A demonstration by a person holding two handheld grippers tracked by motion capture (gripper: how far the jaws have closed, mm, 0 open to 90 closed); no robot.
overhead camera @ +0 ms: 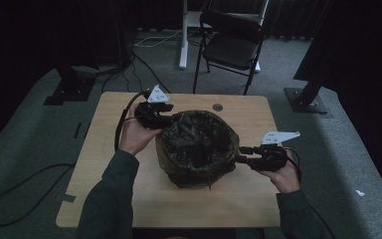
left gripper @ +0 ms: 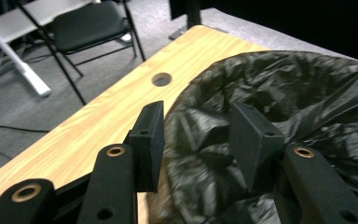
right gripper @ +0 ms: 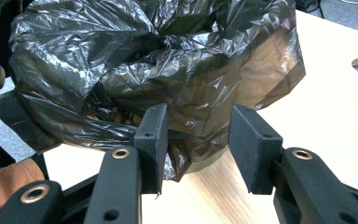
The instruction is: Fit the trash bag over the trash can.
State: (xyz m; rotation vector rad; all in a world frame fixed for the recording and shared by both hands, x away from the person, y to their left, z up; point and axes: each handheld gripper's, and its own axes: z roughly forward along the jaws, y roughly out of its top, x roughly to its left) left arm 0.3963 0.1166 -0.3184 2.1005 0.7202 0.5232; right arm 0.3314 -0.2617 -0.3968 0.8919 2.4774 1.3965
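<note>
A round bin lined with a crinkled black plastic bag (overhead camera: 197,147) stands in the middle of the wooden table (overhead camera: 109,174). My left gripper (overhead camera: 170,118) is at the bag's far-left rim, jaws open. In the left gripper view the bag (left gripper: 284,93) runs between the open jaws of that gripper (left gripper: 196,116). My right gripper (overhead camera: 239,153) is at the bag's right side, also open. In the right gripper view the bag's loose lower edge (right gripper: 191,100) hangs between and just beyond the jaws of the gripper (right gripper: 198,122). Neither pair of jaws is closed on the plastic.
A black folding chair (overhead camera: 231,42) stands on the carpet beyond the table, with a white stand (overhead camera: 184,35) beside it. The tabletop has a round hole (overhead camera: 218,107) near its far edge. Cables (overhead camera: 15,194) lie on the floor at left. Dark stand bases (overhead camera: 306,99) flank the table.
</note>
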